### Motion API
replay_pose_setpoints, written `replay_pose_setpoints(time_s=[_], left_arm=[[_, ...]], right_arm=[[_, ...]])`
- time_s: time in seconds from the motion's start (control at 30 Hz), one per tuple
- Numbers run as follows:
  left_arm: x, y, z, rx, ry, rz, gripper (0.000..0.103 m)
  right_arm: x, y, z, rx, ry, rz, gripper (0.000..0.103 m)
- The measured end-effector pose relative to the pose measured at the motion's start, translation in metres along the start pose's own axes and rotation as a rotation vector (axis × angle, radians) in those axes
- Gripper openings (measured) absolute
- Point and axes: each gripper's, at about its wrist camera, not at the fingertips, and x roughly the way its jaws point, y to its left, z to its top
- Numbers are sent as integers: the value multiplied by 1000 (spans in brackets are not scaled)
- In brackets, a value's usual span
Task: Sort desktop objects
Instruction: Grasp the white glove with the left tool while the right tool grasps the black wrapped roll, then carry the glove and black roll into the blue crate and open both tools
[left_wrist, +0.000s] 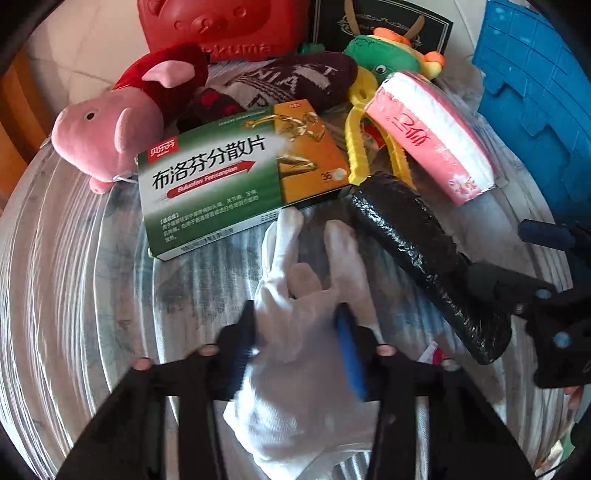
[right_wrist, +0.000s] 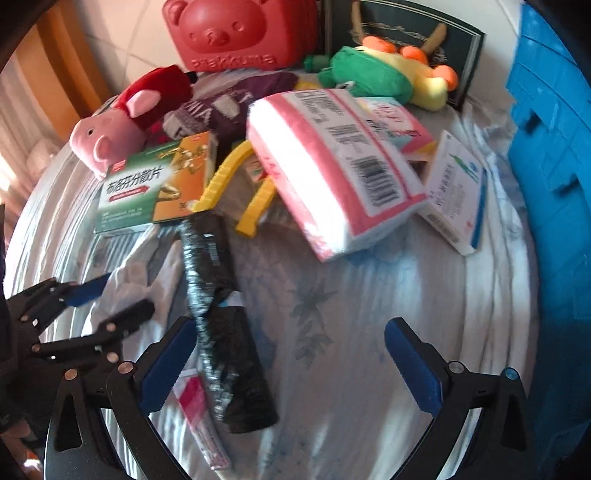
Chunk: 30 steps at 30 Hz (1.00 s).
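My left gripper (left_wrist: 295, 354) is shut on a white glove (left_wrist: 306, 295) that lies on the cloth; it also shows in the right wrist view (right_wrist: 110, 299). My right gripper (right_wrist: 291, 358) is open and empty, low over a black plastic roll (right_wrist: 218, 317), which also shows in the left wrist view (left_wrist: 424, 254). A green and orange medicine box (left_wrist: 240, 173) lies just beyond the glove. A pink tissue pack (right_wrist: 332, 166), a yellow clip (right_wrist: 236, 181), a pink pig plush (left_wrist: 107, 129) and a green plush (right_wrist: 369, 74) lie further back.
A blue crate (right_wrist: 554, 184) stands at the right. A red bear case (right_wrist: 240, 33) and a dark book (right_wrist: 406, 22) stand at the back. A white and blue box (right_wrist: 458, 192) lies right of the tissues. A pink tube (right_wrist: 203, 424) lies near my right gripper.
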Motion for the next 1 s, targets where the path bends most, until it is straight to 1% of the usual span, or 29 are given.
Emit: replay_pose_setpoints(time_s=[0.03,0.1,0.2,0.27,0.3,0.33,0.37,0.4,0.47,0.5,0.57,0.6,0.63,0.73,0.8,0.9,1.0], left_arm=[[0,0,0,-2,17,-24,15],[-1,2,-2,2,24,-12,14],[-11,5,-7,12,-10,23,13],[-13,10,-9,-2,-17,24,13],[-12,13,-10,-12,-15,27,13],[-8,16,-12,-21,-3,37,13],[-2,17,-11,-27,14,45,13],[-1,19,-11,-41,-6,33,13],[1,17,-9,-40,-4,33,12],[2,16,-8,-35,-4,37,12],[2,15,-10,-34,-9,36,12],[1,15,-10,-35,-14,37,12],[-1,15,-11,-36,-22,38,11],[-14,15,-12,-40,-61,39,11],[-28,15,-12,-42,-101,51,11],[-44,16,-10,-50,-145,66,11],[-72,16,-7,-59,-194,60,11]], right_arm=[[3,6,1,-19,8,-4,103],[8,17,2,-51,21,-19,103],[14,27,3,-79,58,-27,103],[15,34,3,-108,65,-35,97],[16,38,4,-127,65,-43,88],[18,41,4,-142,66,-50,84],[20,43,5,-151,70,-51,84],[24,45,5,-157,77,-46,84],[35,48,5,-164,109,-42,72],[34,47,5,-150,90,-15,66],[31,49,7,-161,91,-11,43],[29,50,7,-159,98,-15,34],[28,49,7,-155,105,-19,34],[20,43,2,-106,106,27,34],[7,40,-2,-80,86,51,34],[-25,40,-5,-83,14,53,34],[-63,40,-10,-79,-67,62,34]])
